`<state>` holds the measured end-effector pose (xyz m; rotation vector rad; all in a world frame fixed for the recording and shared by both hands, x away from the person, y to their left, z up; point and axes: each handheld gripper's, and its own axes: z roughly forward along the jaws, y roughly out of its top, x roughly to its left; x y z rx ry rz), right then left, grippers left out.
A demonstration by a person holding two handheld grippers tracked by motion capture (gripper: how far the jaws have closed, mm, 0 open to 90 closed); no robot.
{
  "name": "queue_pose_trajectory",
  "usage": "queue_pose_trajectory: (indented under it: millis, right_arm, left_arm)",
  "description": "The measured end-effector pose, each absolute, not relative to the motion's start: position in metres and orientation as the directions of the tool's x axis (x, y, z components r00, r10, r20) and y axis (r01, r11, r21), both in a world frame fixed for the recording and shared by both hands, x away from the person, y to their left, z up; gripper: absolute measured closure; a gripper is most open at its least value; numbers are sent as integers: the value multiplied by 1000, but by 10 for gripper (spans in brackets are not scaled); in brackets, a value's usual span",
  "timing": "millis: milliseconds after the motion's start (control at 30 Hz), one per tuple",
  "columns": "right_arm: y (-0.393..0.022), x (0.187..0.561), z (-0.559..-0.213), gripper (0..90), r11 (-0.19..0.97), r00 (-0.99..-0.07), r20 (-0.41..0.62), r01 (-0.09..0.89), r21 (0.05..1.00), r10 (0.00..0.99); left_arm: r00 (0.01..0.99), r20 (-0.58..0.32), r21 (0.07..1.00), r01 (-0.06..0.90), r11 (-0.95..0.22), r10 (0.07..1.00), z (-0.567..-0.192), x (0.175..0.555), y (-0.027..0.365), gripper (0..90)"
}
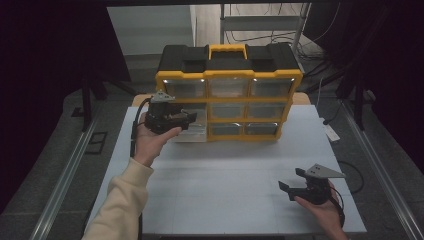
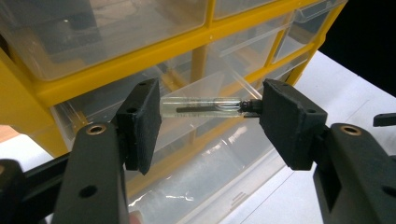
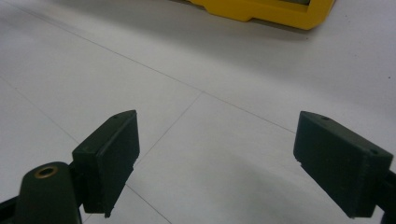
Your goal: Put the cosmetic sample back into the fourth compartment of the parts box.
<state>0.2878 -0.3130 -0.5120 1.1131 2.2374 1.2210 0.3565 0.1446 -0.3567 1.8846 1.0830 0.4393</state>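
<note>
drawer [image 2: 219, 182] stands open beneath clear tube [image 2: 201, 105] in cabinet [image 1: 227, 92]

Yellow-framed organizer [image 1: 229, 75], black top, clear drawers; clear vial [image 2: 201, 106] with dark tip between black left gripper [image 2: 208, 114] pads; white table [image 1: 240, 175].

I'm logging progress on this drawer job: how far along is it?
Done: a clear drawer on the left side of the yellow organizer stands pulled out. In hand: the left gripper clamps a clear tube endwise above it. Left: dropping it in and shutting the drawer. The right gripper rests open.
</note>
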Motion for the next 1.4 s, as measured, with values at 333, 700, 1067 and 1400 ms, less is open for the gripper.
queue_pose_trajectory:
  millis: [333, 700, 1067, 1400]
  right_arm:
    - [-313, 288, -512, 152, 320, -627, 56, 470, 823, 777]
    - [-311, 290, -513, 152, 320, -635, 62, 468, 824, 770]
    - [-309, 289, -513, 152, 332, -641, 53, 466, 820, 766]
    - [-313, 281, -510, 153, 316, -629, 58, 466, 827, 775]
  left_arm:
    - [590, -136, 853, 478, -209, 796, -359, 346, 145, 129]
    - [660, -147, 876, 433, -213, 737, -358, 317, 145, 119]
    - [709, -160, 889, 406, -212, 687, -364, 288, 142, 128]
    - [707, -138, 871, 420, -255, 694, -402, 267, 139, 138]
